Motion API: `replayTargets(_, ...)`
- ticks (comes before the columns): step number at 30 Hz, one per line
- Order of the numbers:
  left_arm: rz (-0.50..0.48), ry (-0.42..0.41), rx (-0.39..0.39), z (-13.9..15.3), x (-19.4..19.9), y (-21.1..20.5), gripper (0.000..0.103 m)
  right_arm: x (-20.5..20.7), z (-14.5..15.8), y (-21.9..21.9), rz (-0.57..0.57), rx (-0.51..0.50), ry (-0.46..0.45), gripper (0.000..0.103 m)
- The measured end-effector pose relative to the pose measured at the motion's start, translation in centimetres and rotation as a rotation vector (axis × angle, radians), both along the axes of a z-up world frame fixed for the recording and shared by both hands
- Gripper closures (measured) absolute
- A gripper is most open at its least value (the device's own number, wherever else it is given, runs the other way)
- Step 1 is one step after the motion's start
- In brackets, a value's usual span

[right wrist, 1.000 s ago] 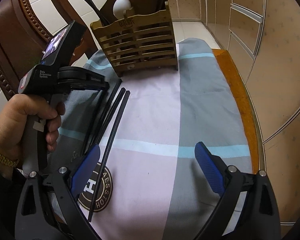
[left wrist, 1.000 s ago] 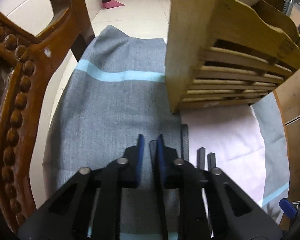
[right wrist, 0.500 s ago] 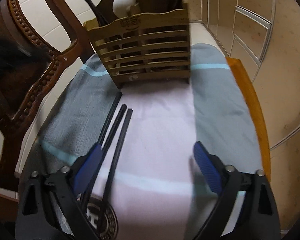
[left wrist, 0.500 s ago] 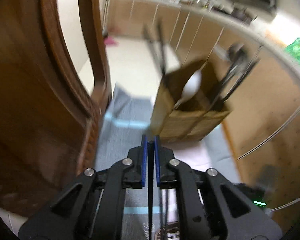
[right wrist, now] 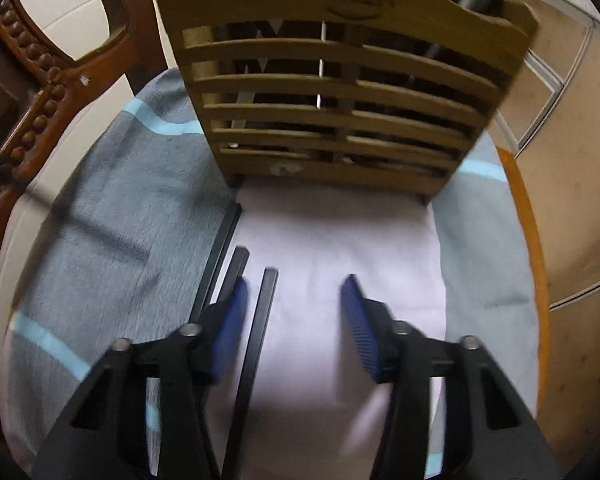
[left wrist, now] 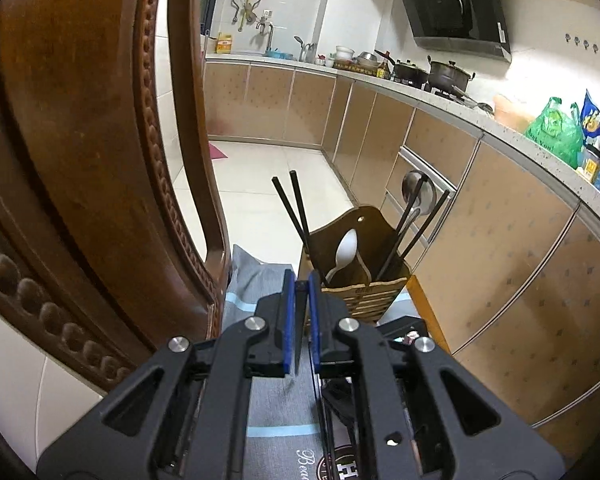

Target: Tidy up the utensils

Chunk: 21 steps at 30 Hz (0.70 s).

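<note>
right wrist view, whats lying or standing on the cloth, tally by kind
black chopsticks: 3
wooden utensil holder: 1
total: 4

Left tool (left wrist: 300, 280) raised, blue pads clamped on one black chopstick (left wrist: 300, 320) that hangs down between them. Ahead, the wooden holder (left wrist: 364, 292) on a grey cloth (left wrist: 252, 272) holds a white spoon (left wrist: 346, 250), two chopsticks at its left, and chopsticks plus a metal ladle (left wrist: 418, 194) at its right. Carved chair back (left wrist: 100, 160) fills the left.
</note>
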<state>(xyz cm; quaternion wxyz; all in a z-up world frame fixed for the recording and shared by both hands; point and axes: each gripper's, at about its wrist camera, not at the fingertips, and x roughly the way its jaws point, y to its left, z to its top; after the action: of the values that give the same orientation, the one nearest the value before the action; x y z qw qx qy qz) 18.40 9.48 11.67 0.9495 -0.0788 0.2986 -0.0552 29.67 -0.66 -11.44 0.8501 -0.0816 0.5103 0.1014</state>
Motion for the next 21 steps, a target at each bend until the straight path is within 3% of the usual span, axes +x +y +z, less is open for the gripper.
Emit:
replayTargets(1, 0.0, -0.001, 0.0, 0.1, -0.1, 0.1, 0.096, 0.2, 0.1, 0.2, 0.003, -0.006, 0.002, 0.073)
replayTargets(2, 0.001, -0.004, -0.002, 0.1, -0.1, 0.2, 0.096, 0.3, 0.2, 0.4, 0.013, -0.005, 0.013, 0.09)
replayTargets(3, 0.003, -0.007, -0.003, 0.3, -0.2, 0.4, 0.096, 0.3, 0.3, 0.7, 0.022, -0.008, 0.02, 0.093)
replayTargets(7, 0.001, -0.012, -0.017, 0.6, -0.8, 1.1, 0.096, -0.4, 1.5, 0.3, 0.022, 0.015, -0.009, 0.095)
replayTargets(10, -0.002, -0.013, -0.019, 0.6, -1.0, 1.3, 0.096, -2.2, 4.6, -1.5, 0.013, 0.088, -0.06, 0.095)
replayTargets(21, -0.006, -0.021, -0.021, 0.7, -1.2, 1.3, 0.096, -10.7, 19.1, -8.8, 0.013, 0.285, -0.309, 0.096)
